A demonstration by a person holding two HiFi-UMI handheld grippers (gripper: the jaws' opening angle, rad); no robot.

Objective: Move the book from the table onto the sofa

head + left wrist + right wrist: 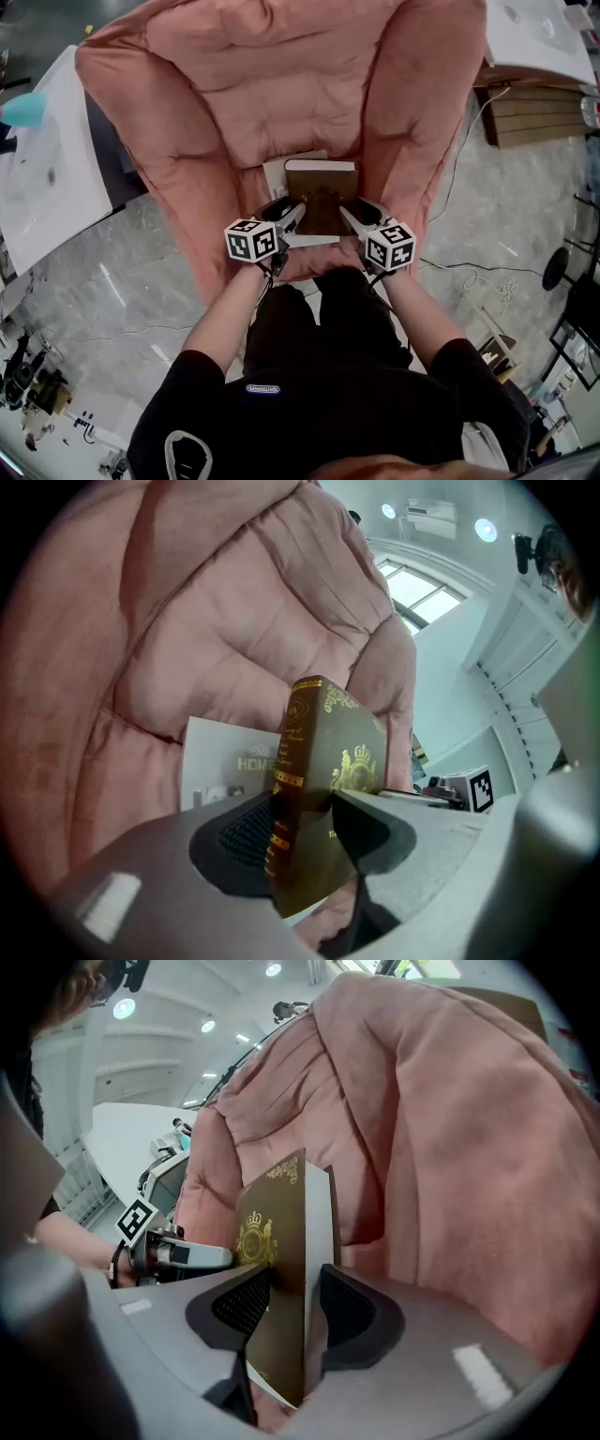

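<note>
The left tongs (300,822) are clamped on a dark brown hardcover book with gold embossing (328,742), their black ribbed pads pressing either side of its gilded spine near the bottom corner. The right tongs (286,1307) grip the same book at its opposite, page-edge side, one pad against the crested front cover and the other against the back. Between the two pairs of tongs the book is carried at its near end, the far end pointing towards the sofa's back.

From the head view the book sits over the seat of a padded pink fabric sofa (281,84), between its two thick armrests. Whether the book already touches the seat cannot be told. Just beneath and behind it lies a thin white booklet with grey lettering (274,173), flat on the seat cushion and partly covered by the book.

The person's bare forearms and black sleeves reach in from below. Further out, a white worktop (47,178) stands to the left of the sofa. Flat brown cardboard boxes (534,117) are stacked to the right, and a thin white cable (478,281) trails across the grey marbled floor (141,291).
</note>
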